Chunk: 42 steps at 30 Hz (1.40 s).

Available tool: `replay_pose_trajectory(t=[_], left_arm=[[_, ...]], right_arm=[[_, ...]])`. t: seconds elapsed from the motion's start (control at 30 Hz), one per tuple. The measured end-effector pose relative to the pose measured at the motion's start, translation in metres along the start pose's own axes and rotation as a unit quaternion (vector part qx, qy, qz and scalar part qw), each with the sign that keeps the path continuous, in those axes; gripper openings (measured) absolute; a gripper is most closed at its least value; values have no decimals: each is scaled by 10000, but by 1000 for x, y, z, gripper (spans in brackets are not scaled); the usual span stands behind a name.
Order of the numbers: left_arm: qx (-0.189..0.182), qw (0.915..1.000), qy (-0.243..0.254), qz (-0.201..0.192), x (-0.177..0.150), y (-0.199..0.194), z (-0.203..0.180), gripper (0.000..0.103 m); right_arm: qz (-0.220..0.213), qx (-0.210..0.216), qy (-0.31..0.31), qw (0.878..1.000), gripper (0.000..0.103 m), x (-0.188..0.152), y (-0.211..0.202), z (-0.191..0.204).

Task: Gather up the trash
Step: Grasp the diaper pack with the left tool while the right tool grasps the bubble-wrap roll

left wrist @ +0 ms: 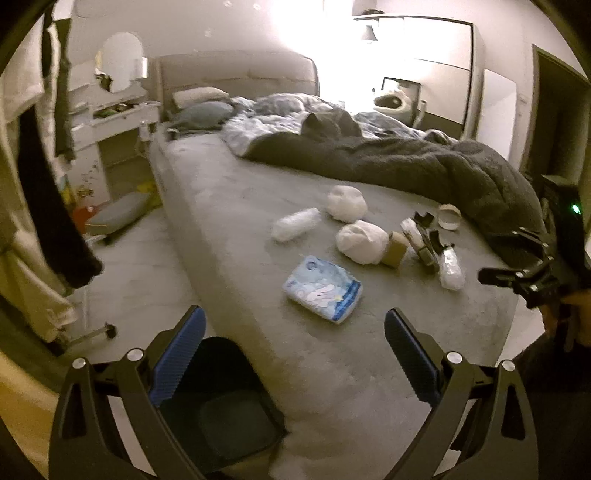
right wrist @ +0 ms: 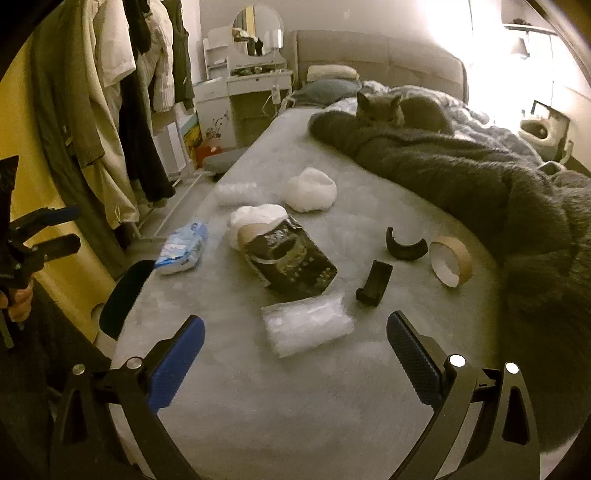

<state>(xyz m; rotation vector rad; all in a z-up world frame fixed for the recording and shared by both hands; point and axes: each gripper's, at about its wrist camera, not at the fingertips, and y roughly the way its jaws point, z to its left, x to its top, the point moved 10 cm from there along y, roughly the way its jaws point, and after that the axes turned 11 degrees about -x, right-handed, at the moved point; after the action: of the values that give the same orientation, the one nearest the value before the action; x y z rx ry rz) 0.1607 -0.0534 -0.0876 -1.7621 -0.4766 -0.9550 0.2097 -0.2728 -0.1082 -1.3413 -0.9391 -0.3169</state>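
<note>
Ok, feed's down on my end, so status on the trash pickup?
Left gripper open, right gripper open, both empty. Clear crinkled plastic bag nearest right gripper, untouched on grey bed. Black bin below left. Grey cat far off.

A grey bed [left wrist: 221, 192] fills the bedroom ahead of the tongs. A white dressing table [right wrist: 255, 79] with a round mirror [right wrist: 256, 31] stands far left of the headboard [right wrist: 380, 51].
</note>
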Motion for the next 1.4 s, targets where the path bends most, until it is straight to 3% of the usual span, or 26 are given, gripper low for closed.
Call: replay_pose_trajectory(t=[0.17, 0.3, 0.43, 0.63, 0.7, 0.9, 1.27, 1.4], left_arm=[[-392, 9984, 289, 286, -3, 33, -12, 99], [-573, 9959, 514, 472, -2, 58, -17, 99], [-623, 9941, 636, 615, -1, 78, -17, 99], [-670, 9919, 858, 658, 6, 93, -21, 99], [-698, 9909, 899, 724, 6, 100, -21, 99], [-643, 9888, 1031, 868, 6, 116, -15, 99], [-646, 9869, 987, 1100, 0, 139, -5, 98], [-719, 9864, 884, 1188, -1, 144, -5, 85]], right_arm=[[250, 375, 60, 9990, 87, 0, 20, -2], [370, 498, -71, 9980, 86, -1, 33, 0], [534, 516, -280, 9968, 85, -2, 45, 5], [778, 338, -460, 9953, 74, -6, 57, 7], [846, 321, -459, 9948, 67, -8, 60, 7], [912, 339, -321, 9947, 63, -6, 62, 1], [280, 830, 85, 9961, 63, 28, 34, 6], [100, 947, 104, 9954, 63, 38, 29, 14]])
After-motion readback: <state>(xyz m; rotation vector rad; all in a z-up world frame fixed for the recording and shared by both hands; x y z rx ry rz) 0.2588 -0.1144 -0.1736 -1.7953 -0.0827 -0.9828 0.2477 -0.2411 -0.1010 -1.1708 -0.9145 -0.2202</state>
